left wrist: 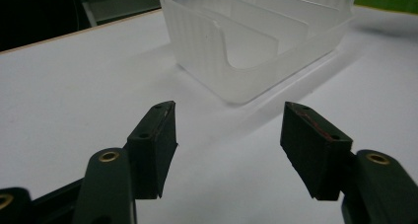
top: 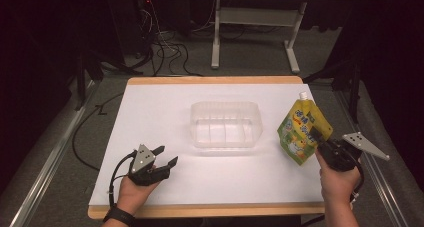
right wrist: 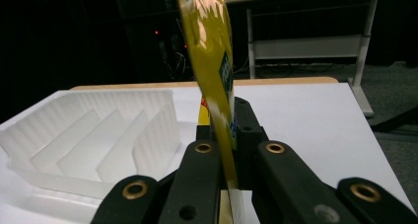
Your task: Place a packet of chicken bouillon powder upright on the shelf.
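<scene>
A yellow-green spouted drink pouch [top: 300, 131] hangs tilted above the table's right side, pinched at its edge by my right gripper [top: 316, 137]. In the right gripper view the pouch [right wrist: 212, 61] rises edge-on from between the black jaws, which press on it. A clear plastic tray [top: 226, 124] with inner dividers sits at the table's middle, left of the pouch. My left gripper [top: 166, 156] rests low near the front left, jaws apart with nothing between them. In its own view the left gripper [left wrist: 229, 120] faces the tray's [left wrist: 207, 51] near corner.
The white table top [top: 160, 112] has a wooden rim. A metal table frame [top: 216, 32] and cables lie on the dark floor beyond the far edge.
</scene>
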`<state>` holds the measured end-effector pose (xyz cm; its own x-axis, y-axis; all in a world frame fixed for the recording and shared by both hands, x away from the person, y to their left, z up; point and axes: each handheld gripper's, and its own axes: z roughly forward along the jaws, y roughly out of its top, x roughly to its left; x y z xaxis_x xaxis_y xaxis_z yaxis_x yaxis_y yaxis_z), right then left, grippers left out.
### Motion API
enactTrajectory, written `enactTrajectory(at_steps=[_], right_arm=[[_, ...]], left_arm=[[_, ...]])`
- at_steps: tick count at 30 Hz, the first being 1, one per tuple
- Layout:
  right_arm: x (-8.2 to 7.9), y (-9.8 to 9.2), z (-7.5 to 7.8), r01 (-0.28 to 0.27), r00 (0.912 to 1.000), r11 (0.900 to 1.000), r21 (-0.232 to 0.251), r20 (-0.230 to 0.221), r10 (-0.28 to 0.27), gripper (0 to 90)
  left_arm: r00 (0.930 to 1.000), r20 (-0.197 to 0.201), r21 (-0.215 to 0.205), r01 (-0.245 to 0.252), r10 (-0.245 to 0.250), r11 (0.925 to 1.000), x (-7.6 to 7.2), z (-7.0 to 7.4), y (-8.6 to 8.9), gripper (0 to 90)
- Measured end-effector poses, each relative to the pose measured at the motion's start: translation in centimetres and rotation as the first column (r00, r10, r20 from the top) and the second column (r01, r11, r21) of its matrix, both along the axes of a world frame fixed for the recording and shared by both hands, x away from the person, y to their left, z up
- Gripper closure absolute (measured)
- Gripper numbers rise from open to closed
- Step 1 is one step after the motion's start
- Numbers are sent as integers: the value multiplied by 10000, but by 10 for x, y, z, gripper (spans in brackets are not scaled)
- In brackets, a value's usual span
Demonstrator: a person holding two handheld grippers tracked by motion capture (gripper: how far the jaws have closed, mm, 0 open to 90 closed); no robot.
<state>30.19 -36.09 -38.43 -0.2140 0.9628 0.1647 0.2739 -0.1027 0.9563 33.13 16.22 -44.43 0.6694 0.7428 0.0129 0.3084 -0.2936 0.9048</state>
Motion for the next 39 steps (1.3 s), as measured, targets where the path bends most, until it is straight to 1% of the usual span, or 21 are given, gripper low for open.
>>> enactTrajectory(at_steps=[2,6,10,12,16,17,21,24,29,33,39], right_arm=[[-2,2,3,-50,9999,10000,-7,124,50,900],[-5,8,11,-140,9992,9999,64,381,138,900],[-4,15,19,-330,9981,9994,77,528,326,900],[-4,19,23,-358,9975,9993,57,609,354,900],[-3,26,35,-480,9954,9988,44,837,475,900],[-3,29,38,-539,9947,9985,105,888,527,900],[1,38,48,-779,9908,9967,218,1123,749,900],[4,46,54,-898,9885,9956,253,1247,860,900],[10,61,61,-1161,9839,9926,354,1411,1101,900],[16,73,64,-1300,9814,9910,313,1466,1241,900],[26,88,64,-1379,9806,9900,300,1449,1322,900]], left_arm=[[10000,-57,-131,-58,58,9999,1,0,1,404],[9998,-41,-334,-190,188,9993,3,0,0,415],[9996,-42,-336,-270,269,9991,4,-1,-1,418],[9994,14,-314,-333,333,9990,5,-1,0,432],[9991,62,-445,-420,423,9981,5,1,1,468],[9990,79,-445,-441,445,9980,4,1,1,476],[9983,128,-543,-561,568,9969,6,2,1,474],[9984,94,-530,-555,560,9971,7,2,-1,466],[9986,11,-480,-528,529,9975,8,1,-1,448],[9988,-28,-459,-491,490,9977,8,0,0,445],[9990,-9,-484,-455,455,9978,7,0,0,444]])
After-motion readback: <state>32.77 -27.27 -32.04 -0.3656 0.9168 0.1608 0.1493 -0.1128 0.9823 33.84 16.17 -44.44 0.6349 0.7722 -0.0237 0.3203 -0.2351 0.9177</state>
